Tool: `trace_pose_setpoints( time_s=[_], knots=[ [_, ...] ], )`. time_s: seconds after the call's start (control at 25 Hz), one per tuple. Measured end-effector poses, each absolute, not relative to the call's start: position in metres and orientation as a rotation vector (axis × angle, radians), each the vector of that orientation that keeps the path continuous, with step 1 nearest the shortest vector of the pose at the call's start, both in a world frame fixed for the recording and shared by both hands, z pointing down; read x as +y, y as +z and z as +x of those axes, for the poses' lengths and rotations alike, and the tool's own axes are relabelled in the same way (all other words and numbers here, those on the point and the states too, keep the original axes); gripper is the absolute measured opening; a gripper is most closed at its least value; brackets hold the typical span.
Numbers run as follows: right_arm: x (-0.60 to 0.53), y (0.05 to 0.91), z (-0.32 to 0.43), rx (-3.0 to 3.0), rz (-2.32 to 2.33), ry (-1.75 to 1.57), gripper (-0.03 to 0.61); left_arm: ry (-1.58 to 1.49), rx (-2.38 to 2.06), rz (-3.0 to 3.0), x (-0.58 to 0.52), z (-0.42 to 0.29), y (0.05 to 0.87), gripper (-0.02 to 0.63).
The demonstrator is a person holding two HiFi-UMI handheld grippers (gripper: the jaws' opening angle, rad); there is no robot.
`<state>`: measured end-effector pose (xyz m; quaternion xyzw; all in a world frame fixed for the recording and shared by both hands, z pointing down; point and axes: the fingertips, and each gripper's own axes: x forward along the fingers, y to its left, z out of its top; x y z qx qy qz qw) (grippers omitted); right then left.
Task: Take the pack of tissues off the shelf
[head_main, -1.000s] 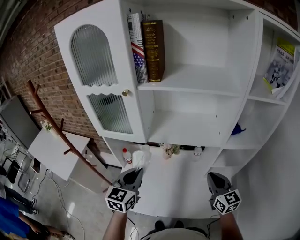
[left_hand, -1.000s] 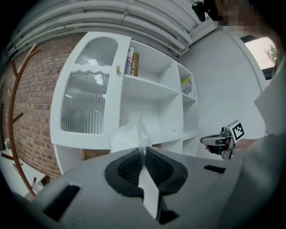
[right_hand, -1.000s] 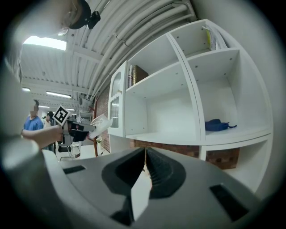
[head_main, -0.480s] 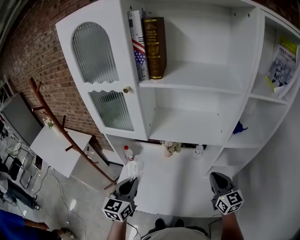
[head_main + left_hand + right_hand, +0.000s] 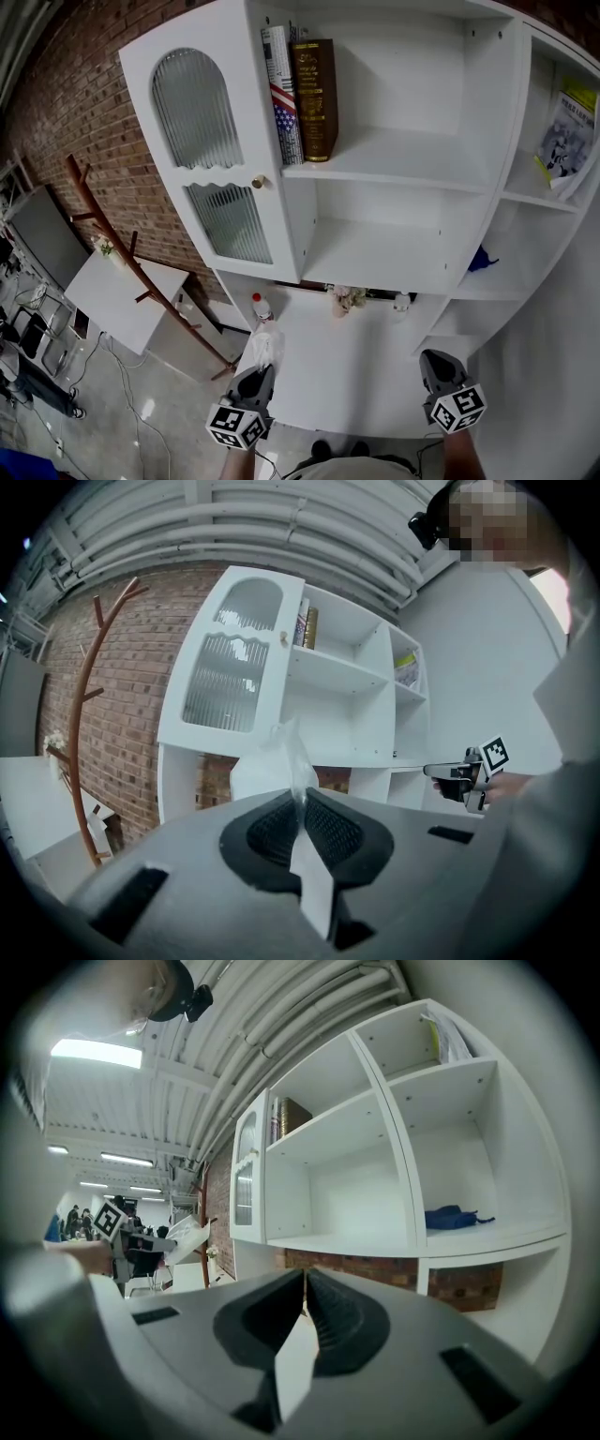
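White shelf unit [image 5: 403,159]: 2 books [image 5: 302,94] top shelf, blue item [image 5: 477,259] rt compartment.

My white, plastic-wrapped pack of tissues [image 5: 263,345] juts ahead of my left gripper [image 5: 256,375], its edge pinched between the jaws.

Left gripper [image 5: 260,370], right gripper [image 5: 433,359]: grey moulded shells with rectangular slots, black ribbed pads [image 5: 332,832], white cube [image 5: 234,427] with black square markers at rear of each; person wears light grey top [image 5: 558,799]
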<state>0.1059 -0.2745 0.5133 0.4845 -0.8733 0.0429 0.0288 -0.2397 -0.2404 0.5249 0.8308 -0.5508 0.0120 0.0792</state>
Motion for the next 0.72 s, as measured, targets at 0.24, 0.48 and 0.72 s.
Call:
trace_pose_setpoints(
  time_s=[0.24, 0.48, 0.72],
  knots=[
    [-0.2756, 0.5116, 0.1076, -2.685, 1.500, 0.113, 0.031, 0.029, -1.639, 2.495, -0.2419, -0.2355, 0.5232, 0.032],
    [-0.2776, 0.5090, 0.1083, -2.695, 1.502, 0.099, 0.029, 0.028, -1.635, 2.499, -0.2439, -0.2320, 0.5230, 0.032],
    [-0.2811, 0.5082, 0.1080, -2.707, 1.500, 0.103, 0.029, 0.032, -1.633, 2.499, -0.2462, -0.2305, 0.5231, 0.032]
  ],
)
